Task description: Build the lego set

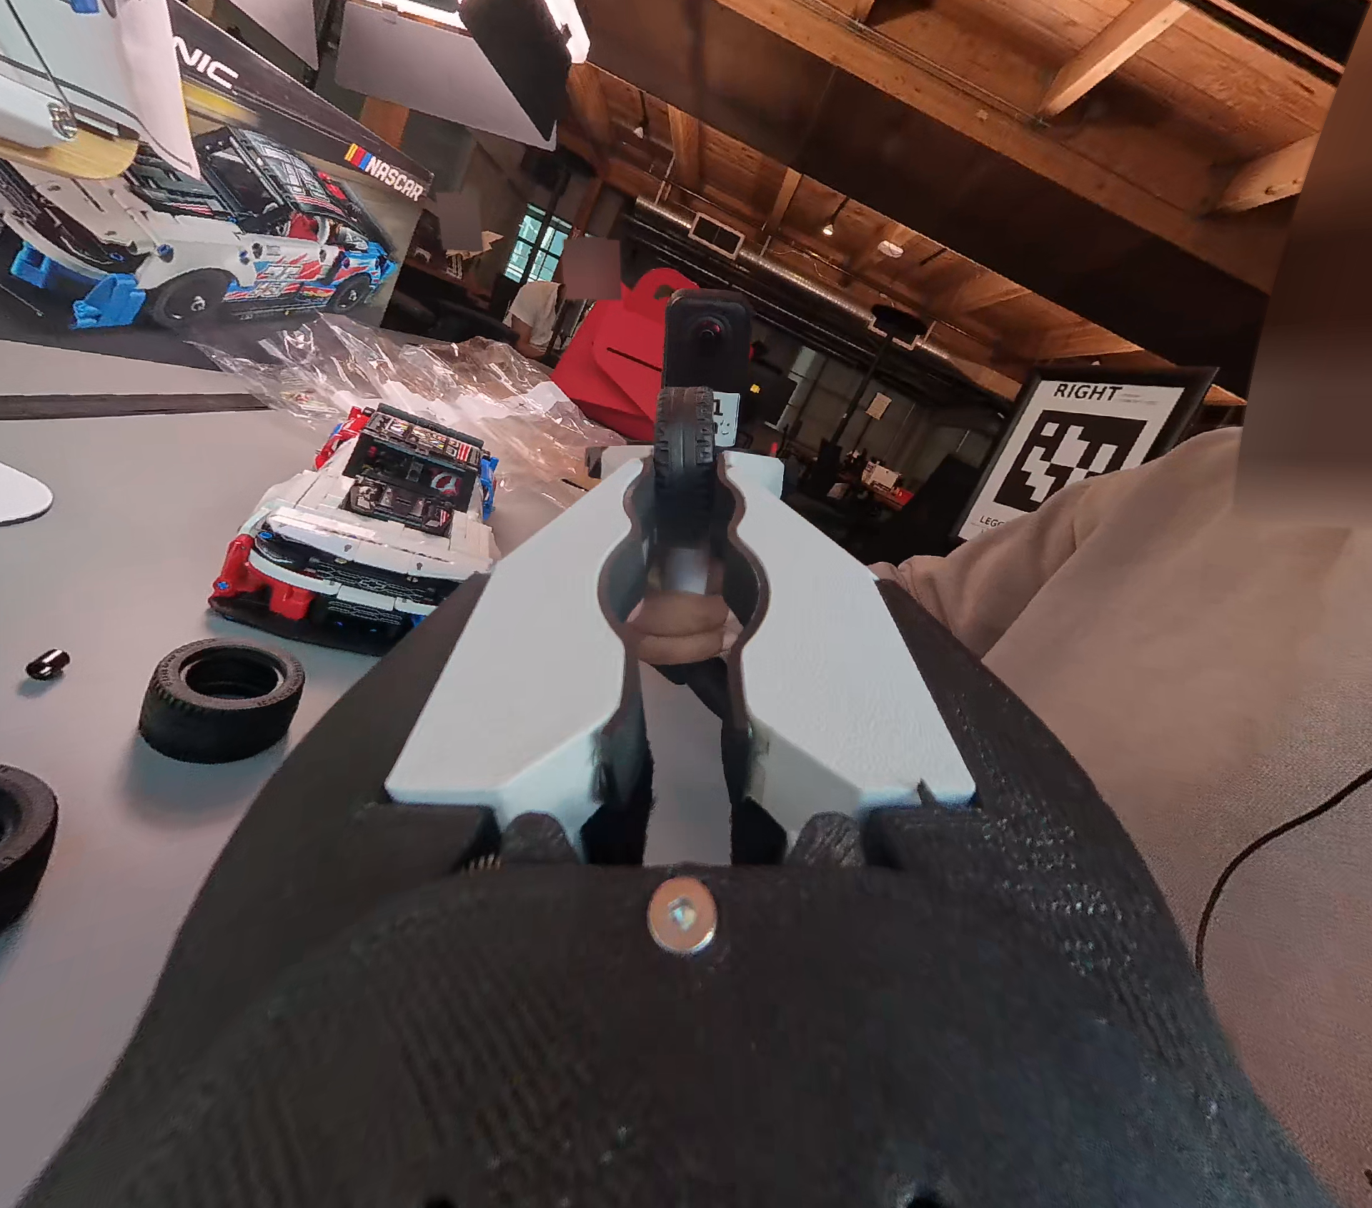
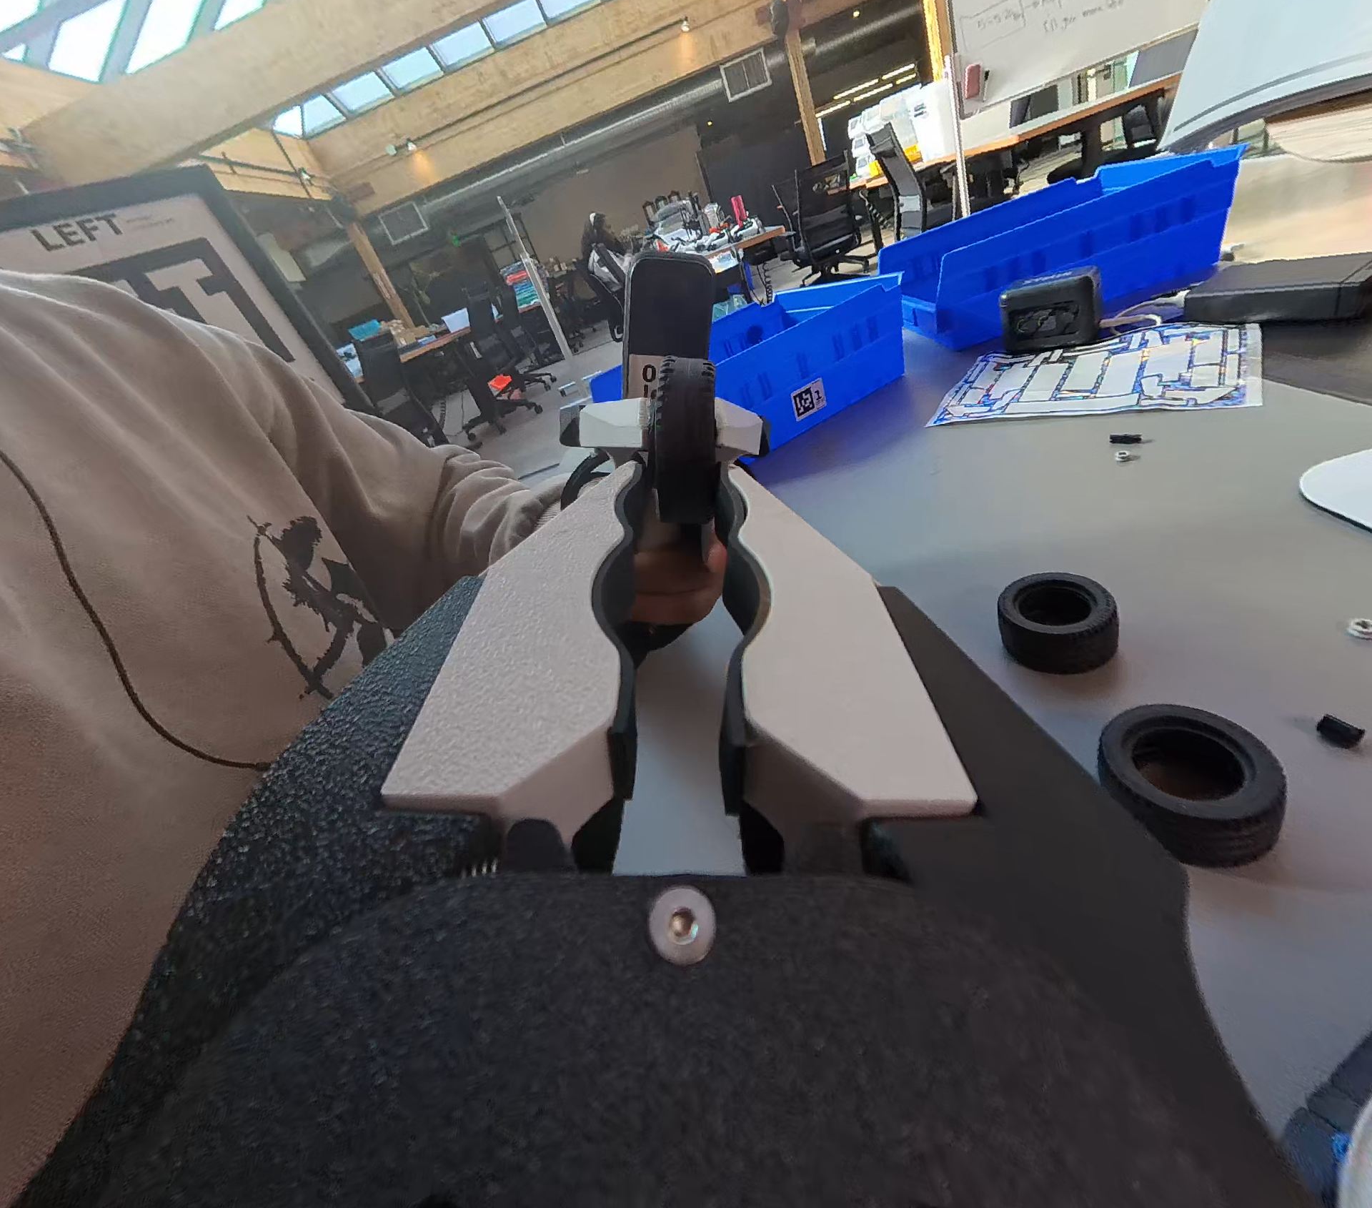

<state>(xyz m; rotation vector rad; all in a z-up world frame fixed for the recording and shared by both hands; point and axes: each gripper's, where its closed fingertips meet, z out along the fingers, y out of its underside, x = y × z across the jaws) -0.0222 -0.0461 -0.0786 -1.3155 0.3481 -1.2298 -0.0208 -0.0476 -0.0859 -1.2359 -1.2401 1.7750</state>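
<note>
Together, the left gripper [image 1: 687, 467] and right gripper [image 2: 683, 467] pinch one black rubber tyre [image 1: 684, 444] above the grey counter [image 1: 148, 541], probably steadying it for fitting a wheel hub.

We see a ribbed black rubber tyre [image 1: 687, 444] between our left gripper's white plastic fingers [image 1: 520, 645]. The brick-built model car [image 1: 356, 526] is white with red and blue corners. Two black treaded tyres [image 2: 1191, 786] lie on our grey tabletop [image 2: 965, 504], before bright blue plastic bins [image 2: 809, 348].
</note>
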